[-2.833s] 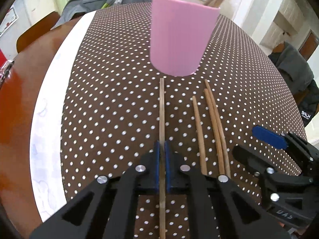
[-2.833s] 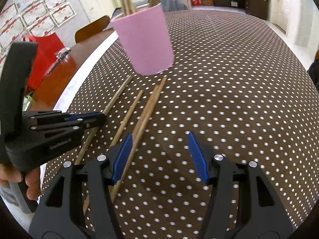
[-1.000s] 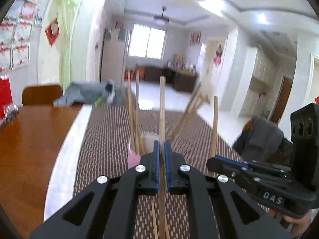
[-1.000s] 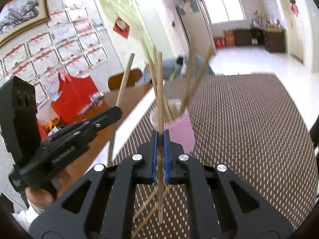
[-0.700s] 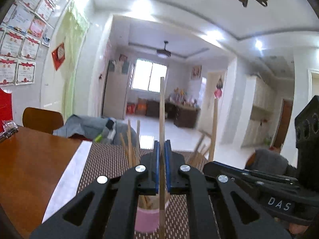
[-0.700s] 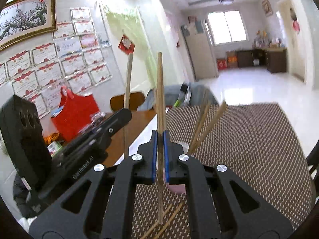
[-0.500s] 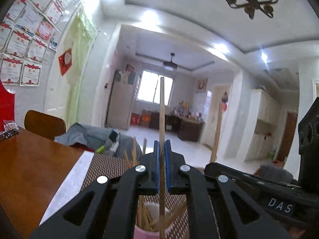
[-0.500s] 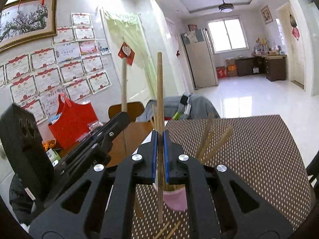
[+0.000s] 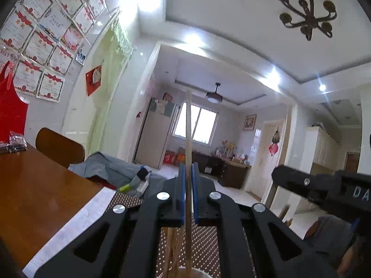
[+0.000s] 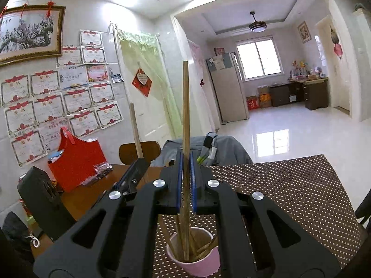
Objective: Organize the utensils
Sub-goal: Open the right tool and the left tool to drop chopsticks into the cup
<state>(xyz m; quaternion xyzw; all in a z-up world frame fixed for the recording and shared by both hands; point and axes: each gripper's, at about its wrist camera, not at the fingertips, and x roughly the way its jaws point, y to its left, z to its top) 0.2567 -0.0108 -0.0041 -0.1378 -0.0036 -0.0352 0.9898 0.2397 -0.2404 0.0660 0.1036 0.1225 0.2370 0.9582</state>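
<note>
My left gripper (image 9: 188, 192) is shut on a wooden chopstick (image 9: 188, 139) held upright; its lower end reaches down to the rim of the pink cup (image 9: 199, 272) at the bottom edge. My right gripper (image 10: 186, 180) is shut on another upright chopstick (image 10: 185, 106), whose lower tip sits inside the pink cup (image 10: 197, 264) among several chopsticks. In the right wrist view the left gripper (image 10: 132, 180) shows at the left with its chopstick (image 10: 135, 129) sticking up. In the left wrist view the right gripper (image 9: 324, 190) reaches in from the right.
The cup stands on a brown polka-dot cloth (image 10: 289, 190) over a wooden table (image 9: 34, 190). A red bag (image 10: 74, 159) and a small packet lie on the table's left. A wooden chair (image 10: 139, 150) with grey clothing (image 10: 220, 148) stands behind the table.
Both grippers have risen and tipped up towards level, bringing their chopsticks over the cup. The cup has slid to the bottom of both views, and the right chopstick's tip now sits inside it.
</note>
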